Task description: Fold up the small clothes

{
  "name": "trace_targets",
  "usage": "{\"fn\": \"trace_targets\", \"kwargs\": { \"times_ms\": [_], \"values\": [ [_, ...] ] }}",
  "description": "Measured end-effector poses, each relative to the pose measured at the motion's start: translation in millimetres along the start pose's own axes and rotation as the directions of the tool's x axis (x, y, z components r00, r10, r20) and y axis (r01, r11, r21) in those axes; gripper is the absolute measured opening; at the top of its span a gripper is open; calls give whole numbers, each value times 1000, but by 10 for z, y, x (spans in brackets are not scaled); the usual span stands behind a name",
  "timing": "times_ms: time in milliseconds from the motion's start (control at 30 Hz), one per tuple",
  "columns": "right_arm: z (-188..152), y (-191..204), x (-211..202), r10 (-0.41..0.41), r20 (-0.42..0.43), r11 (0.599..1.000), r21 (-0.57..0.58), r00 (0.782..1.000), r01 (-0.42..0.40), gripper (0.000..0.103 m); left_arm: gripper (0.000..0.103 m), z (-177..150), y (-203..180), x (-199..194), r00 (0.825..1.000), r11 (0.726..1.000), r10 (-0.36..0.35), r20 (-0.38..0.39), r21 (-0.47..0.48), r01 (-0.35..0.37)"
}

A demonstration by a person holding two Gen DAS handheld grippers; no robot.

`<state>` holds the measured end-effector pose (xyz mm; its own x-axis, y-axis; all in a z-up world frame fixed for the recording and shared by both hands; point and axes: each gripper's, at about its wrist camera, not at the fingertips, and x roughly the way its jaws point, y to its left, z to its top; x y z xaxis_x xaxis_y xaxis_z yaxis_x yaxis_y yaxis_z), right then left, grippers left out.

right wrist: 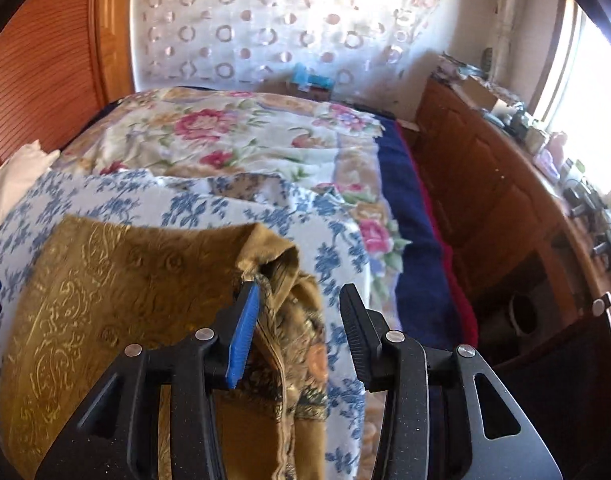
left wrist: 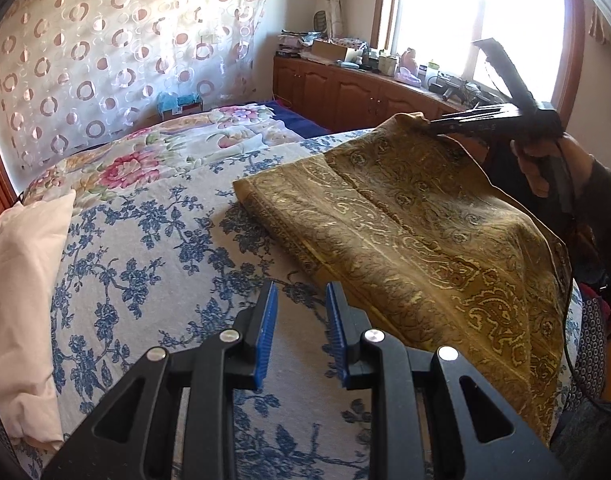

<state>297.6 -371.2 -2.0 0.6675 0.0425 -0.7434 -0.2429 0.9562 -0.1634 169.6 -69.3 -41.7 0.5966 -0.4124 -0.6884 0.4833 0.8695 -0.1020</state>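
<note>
A mustard-gold paisley cloth (left wrist: 417, 232) lies partly folded on the blue-flowered bedspread (left wrist: 153, 240). My left gripper (left wrist: 301, 300) is open and empty, low over the bedspread just left of the cloth's near edge. My right gripper (left wrist: 437, 126) shows in the left wrist view at the cloth's raised far corner. In the right wrist view the right gripper (right wrist: 299, 300) stands open, and the cloth's bunched corner (right wrist: 281, 264) rests against its left blue pad (right wrist: 243, 336). The cloth (right wrist: 105, 300) spreads to the left below it.
A white pillow (left wrist: 21, 300) lies at the bed's left edge. A pink-flowered quilt (left wrist: 177, 148) covers the far bed. A wooden cabinet (left wrist: 345, 92) with clutter runs under the window (left wrist: 477, 20) on the right. A dark blue blanket (right wrist: 413, 248) edges the bed.
</note>
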Motion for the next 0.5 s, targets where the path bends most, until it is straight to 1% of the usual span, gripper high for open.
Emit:
{"fn": "trace_targets", "kwargs": {
  "times_ms": [133,200,233,300,367,500],
  "values": [
    [81,-60,127,-6,17,1000,1,1000,6,42,23,15,-125,-44,1000,1000,12,0,10,-12],
    [132,-130,245,-92,10,996,-16,996,92,42,23,20,-208,-72,1000,1000,12,-1,12,-12],
    [140,-190,307,-139,1,990,-19,990,139,42,23,21,-249,-80,1000,1000,10,-3,12,-10],
    [126,-332,386,-170,-39,985,-4,985,170,42,23,9,-317,-96,1000,1000,11,-5,18,-11],
    [79,-442,319,-144,-37,989,28,989,145,42,23,-13,-395,-113,1000,1000,15,-7,24,-14],
    [-108,-497,-79,-70,29,996,60,997,68,43,23,-46,-505,-106,1000,1000,4,-16,12,-4]
  ]
}}
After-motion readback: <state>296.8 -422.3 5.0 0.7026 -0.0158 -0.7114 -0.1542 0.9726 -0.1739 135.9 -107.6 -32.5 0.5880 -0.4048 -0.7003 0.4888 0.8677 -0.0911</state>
